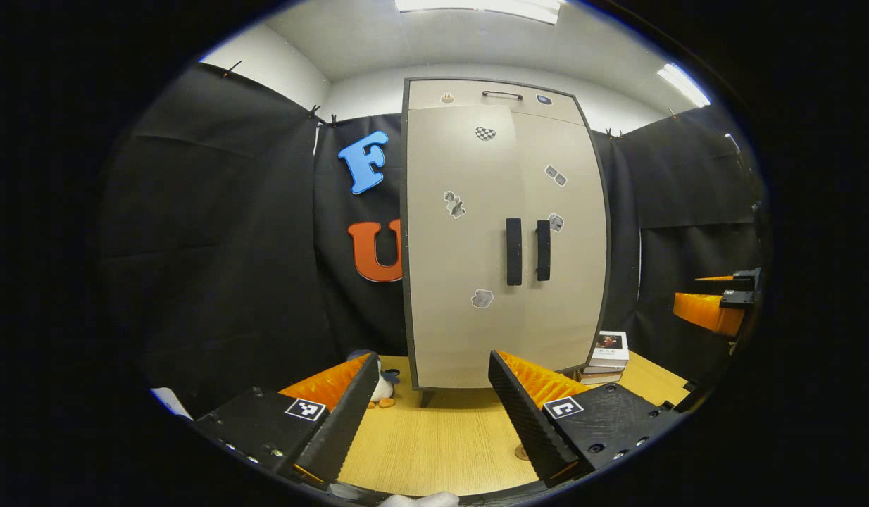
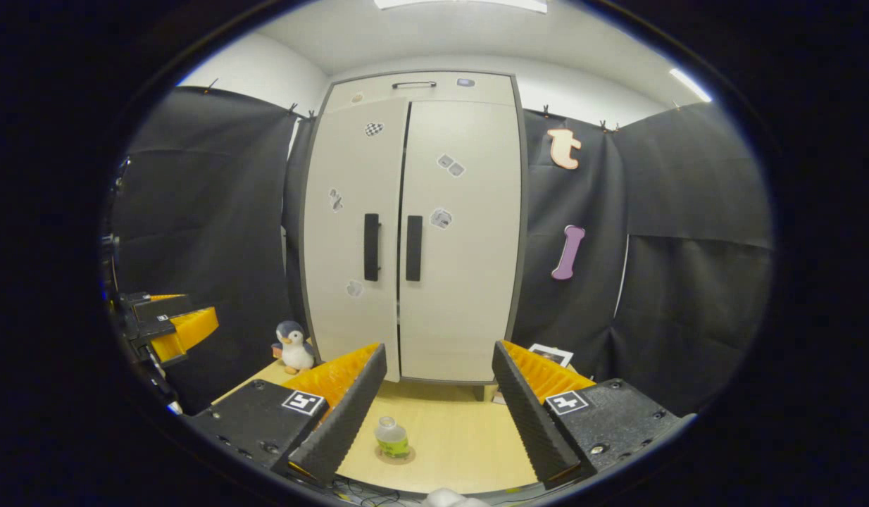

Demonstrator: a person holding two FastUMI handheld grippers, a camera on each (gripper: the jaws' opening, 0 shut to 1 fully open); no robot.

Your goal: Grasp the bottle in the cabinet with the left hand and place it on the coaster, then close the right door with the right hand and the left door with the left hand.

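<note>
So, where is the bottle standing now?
In the right gripper view the bottle stands upright on the coaster on the table, before the closed cabinet.

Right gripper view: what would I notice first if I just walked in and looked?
Probably the tall pale cabinet at the back of the wooden table, with both doors shut and stickers on them. In front of it a small bottle stands on a round coaster, between the open fingers of the right gripper. A toy penguin stands left of the cabinet.
</note>
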